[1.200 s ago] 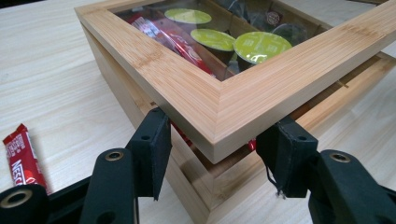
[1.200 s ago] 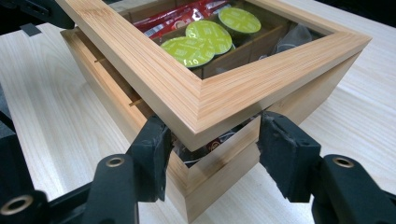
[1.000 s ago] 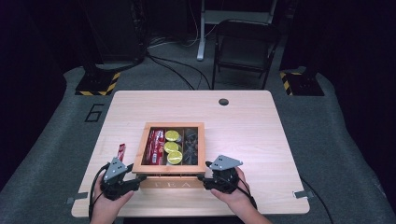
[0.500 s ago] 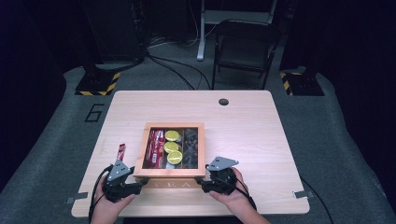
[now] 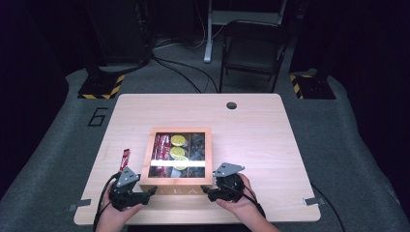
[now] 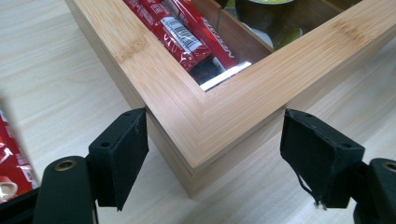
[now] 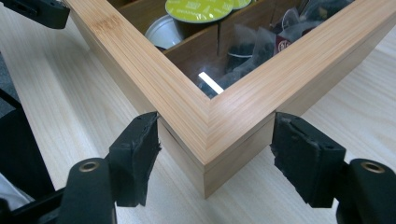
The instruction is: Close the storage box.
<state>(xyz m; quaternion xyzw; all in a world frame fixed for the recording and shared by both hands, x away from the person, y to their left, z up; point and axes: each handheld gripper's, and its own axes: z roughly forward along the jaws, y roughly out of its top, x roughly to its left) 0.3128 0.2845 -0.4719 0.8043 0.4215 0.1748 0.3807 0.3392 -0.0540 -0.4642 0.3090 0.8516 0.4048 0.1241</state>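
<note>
A person seated at a light wooden desk brings a hand-held gripper in each hand to the near corners of a bamboo tea box with a clear window in its lid. The box sits near the middle of the desk, toward the person's edge, with red stick packets, green-topped capsules and dark tea bags in its compartments. The left hand-held gripper is spread wide, its jaws straddling the near-left corner; one pad seems to be close against the box's side, the other stands clear. The right hand-held gripper is likewise wide open around the near-right corner, one pad at the seam under the lid. A loose red packet lies on the desk just left of the box. The step appears to be getting hold of the box at both corners; the next move would likely call for both grippers to close evenly on the wood, so the box does not twist.
</note>
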